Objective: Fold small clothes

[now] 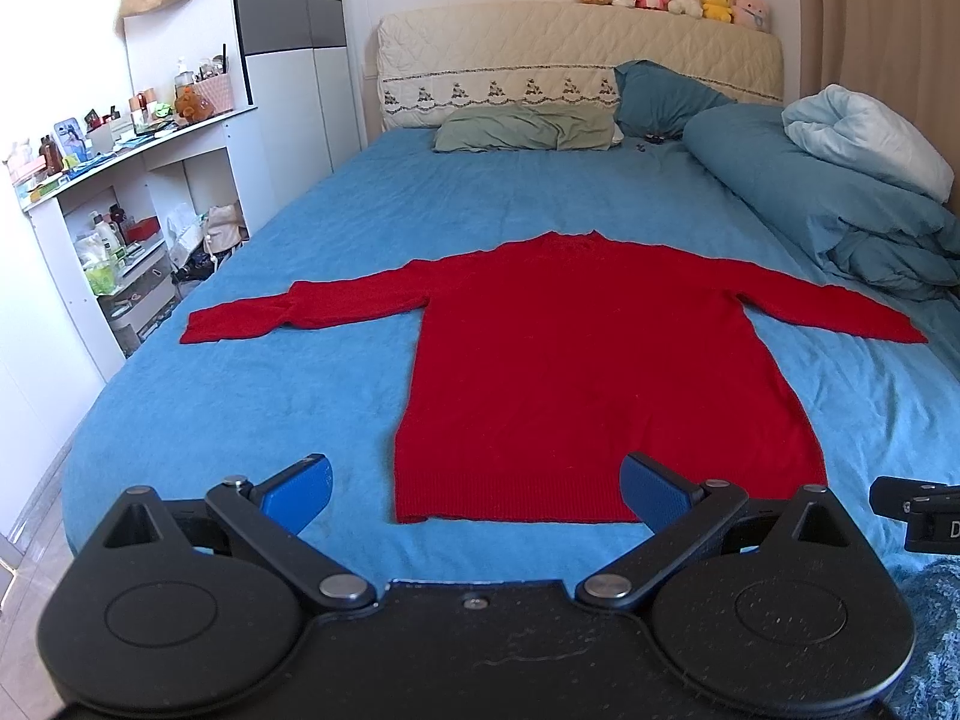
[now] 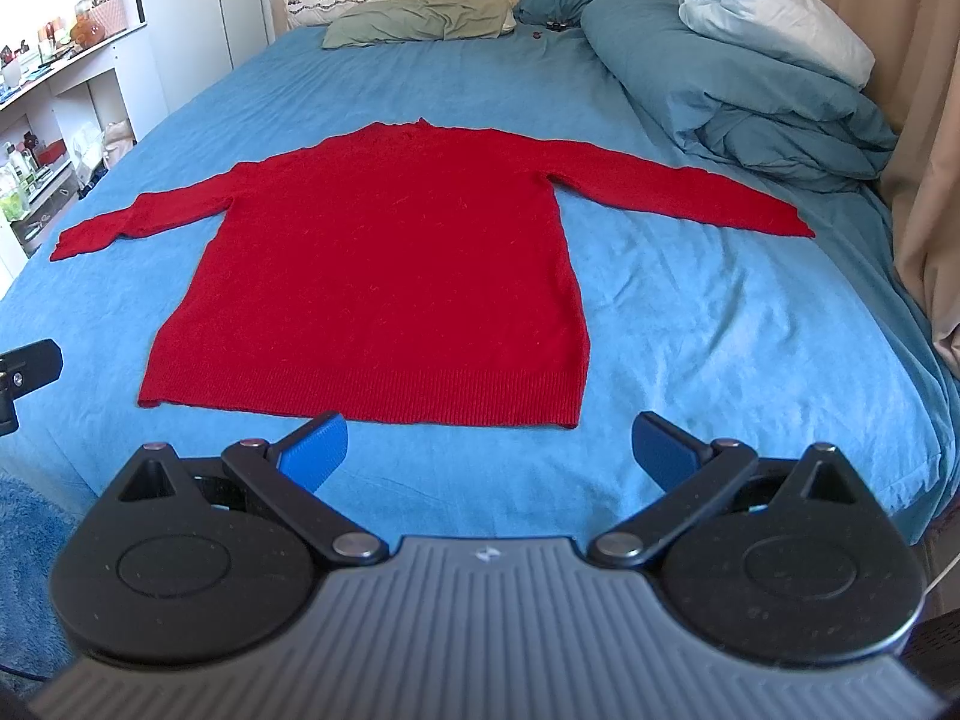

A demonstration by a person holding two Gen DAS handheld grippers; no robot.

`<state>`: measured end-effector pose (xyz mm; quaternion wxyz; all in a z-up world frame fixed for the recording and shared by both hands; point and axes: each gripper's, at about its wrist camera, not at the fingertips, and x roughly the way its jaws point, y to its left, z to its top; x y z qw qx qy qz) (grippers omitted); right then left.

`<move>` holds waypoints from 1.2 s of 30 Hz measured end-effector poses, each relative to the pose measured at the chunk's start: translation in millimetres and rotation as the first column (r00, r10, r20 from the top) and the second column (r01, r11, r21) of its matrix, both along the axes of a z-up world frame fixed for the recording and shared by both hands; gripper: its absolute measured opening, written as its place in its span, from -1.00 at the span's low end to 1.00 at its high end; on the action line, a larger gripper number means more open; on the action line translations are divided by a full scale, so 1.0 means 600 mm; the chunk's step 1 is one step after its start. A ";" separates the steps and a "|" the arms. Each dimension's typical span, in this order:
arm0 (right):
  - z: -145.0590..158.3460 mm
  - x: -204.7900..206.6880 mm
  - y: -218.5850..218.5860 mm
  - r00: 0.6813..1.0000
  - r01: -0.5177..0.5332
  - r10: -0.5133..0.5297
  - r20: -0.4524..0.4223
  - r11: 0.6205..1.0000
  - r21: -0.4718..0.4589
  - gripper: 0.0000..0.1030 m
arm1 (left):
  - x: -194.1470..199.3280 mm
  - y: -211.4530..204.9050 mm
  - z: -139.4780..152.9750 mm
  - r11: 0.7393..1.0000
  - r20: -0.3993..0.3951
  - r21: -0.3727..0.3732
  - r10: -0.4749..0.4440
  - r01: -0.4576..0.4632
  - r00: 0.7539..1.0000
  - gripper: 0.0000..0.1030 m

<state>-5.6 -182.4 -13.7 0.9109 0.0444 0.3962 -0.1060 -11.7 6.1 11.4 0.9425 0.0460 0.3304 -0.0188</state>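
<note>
Red sweater [image 1: 576, 372] flat, left gripper [image 1: 477, 489] wide apart, right gripper [image 2: 489, 450] likewise, empty

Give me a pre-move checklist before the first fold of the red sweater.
1. Sweater lies flat on the bed, hem nearest: ok.
2. Both sleeves spread out to the sides: ok.
3. Left gripper open and holding nothing: ok.
4. Right gripper open and holding nothing: ok.
5. Duvet clear of the right sleeve: cannot tell, the cuff ends close beside it.
</note>
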 end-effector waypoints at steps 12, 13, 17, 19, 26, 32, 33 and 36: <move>0.060 0.027 -0.075 0.990 0.082 -0.085 0.115 0.996 0.028 1.00 | 0.077 -0.046 0.079 0.997 0.119 0.001 -0.075 0.075 0.990 1.00; 0.062 0.036 -0.090 0.987 0.104 -0.107 0.121 0.994 0.029 1.00 | 0.094 -0.055 0.082 0.996 0.129 0.004 -0.084 0.084 0.988 1.00; 0.065 0.082 -0.162 0.971 0.192 -0.192 0.145 0.981 0.016 1.00 | 0.188 -0.108 0.083 0.989 0.150 0.013 -0.147 0.146 0.978 1.00; 0.059 0.105 -0.205 0.961 0.228 -0.226 0.160 0.974 0.008 1.00 | 0.237 -0.134 0.077 0.982 0.142 -0.007 -0.184 0.187 0.973 1.00; -0.024 0.226 -0.363 0.930 0.328 -0.321 0.181 0.944 -0.010 1.00 | 0.438 -0.246 0.021 0.965 0.081 -0.062 -0.251 0.256 0.965 1.00; -0.136 0.333 -0.487 0.895 0.391 -0.397 0.203 0.917 0.071 1.00 | 0.601 -0.354 -0.083 0.945 -0.030 -0.134 -0.305 0.298 0.952 1.00; -0.157 0.350 -0.503 0.890 0.400 -0.407 0.207 0.913 0.078 1.00 | 0.621 -0.371 -0.098 0.944 -0.035 -0.125 -0.313 0.306 0.949 1.00; -0.216 0.391 -0.556 0.867 0.429 -0.446 0.223 0.895 0.122 1.00 | 0.675 -0.420 -0.153 0.944 -0.070 -0.110 -0.321 0.312 0.945 1.00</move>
